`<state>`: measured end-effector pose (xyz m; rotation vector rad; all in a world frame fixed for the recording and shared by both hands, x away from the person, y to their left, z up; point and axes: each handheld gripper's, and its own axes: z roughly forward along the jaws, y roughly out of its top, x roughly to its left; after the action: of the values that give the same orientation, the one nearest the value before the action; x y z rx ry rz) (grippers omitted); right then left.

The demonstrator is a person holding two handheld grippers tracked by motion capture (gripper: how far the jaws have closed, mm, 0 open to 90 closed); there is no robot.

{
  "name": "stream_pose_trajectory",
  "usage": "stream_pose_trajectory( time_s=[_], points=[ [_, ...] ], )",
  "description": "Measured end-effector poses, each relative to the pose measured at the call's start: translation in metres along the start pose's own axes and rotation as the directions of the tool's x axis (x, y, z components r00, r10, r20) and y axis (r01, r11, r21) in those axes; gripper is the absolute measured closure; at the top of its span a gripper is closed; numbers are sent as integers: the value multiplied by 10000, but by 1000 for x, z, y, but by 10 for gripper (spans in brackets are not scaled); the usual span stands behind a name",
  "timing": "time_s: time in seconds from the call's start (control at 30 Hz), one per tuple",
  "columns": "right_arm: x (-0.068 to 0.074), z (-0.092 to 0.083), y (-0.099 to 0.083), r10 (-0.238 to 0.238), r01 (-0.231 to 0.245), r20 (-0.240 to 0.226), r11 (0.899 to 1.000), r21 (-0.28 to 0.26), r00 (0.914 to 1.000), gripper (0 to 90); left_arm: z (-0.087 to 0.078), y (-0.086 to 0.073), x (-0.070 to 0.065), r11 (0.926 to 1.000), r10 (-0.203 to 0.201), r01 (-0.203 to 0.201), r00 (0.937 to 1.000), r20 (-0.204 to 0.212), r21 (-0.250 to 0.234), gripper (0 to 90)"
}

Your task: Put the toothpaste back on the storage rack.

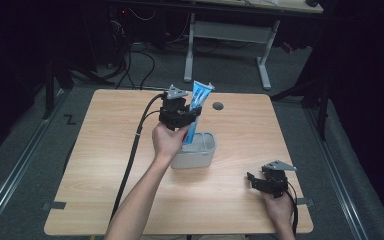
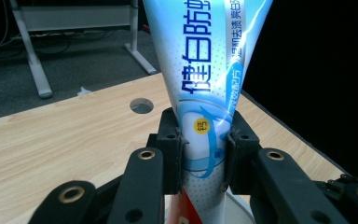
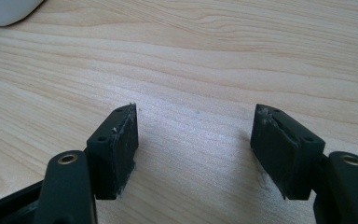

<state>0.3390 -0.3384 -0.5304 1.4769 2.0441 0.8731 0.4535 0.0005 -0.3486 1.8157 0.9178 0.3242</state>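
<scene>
My left gripper [image 2: 204, 151] is squeezing a tall blue and white toothpaste tube [image 2: 207, 65] with big blue letters on it. Both black pads [image 2: 179, 158] press on the narrow part of the tube, one on each side. In the high view the tube [image 1: 197, 102] stands almost straight up, with its bottom end down inside the small pale grey plastic cup [image 1: 196, 151] in the middle of the table. I think the job now is to get the tube sitting safely in the cup. To do it well I should keep the tube upright, lower it slowly, and let go only when it leans on the rim (so the cup does not tip over).

My right gripper [image 3: 195, 140] has its jaws wide apart with nothing between them. It rests low near the front right of the light wooden table [image 1: 105, 165].

The table has a round hole [image 1: 218, 106] near the back edge. Around it is dark grey carpet [image 1: 25, 145], and behind it the white metal legs of another desk [image 1: 265, 62].
</scene>
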Motion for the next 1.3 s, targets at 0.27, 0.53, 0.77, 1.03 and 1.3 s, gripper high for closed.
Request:
stream_pose_trajectory(
  time_s=[0.27,0.53,0.77,1.03,1.3],
  points=[
    [0,0,0,2,-2,-12,10000,-2,10000,324,13,-3,0,9995,39,-37,10000,-39,306,720],
    [0,0,0,14,-14,-21,10000,10,10000,324,21,-7,-2,9981,188,-184,9998,-57,589,716],
    [0,0,0,10,-10,-19,10000,8,10000,325,26,-13,0,9969,146,-139,9999,-84,771,713],
    [0,0,0,17,-17,-40,10000,3,10000,324,28,-20,3,9957,116,-107,9999,-91,917,710],
    [0,0,0,31,-31,-57,10000,2,10000,325,31,-26,5,9937,167,-148,9997,-166,1107,707]
  ],
)
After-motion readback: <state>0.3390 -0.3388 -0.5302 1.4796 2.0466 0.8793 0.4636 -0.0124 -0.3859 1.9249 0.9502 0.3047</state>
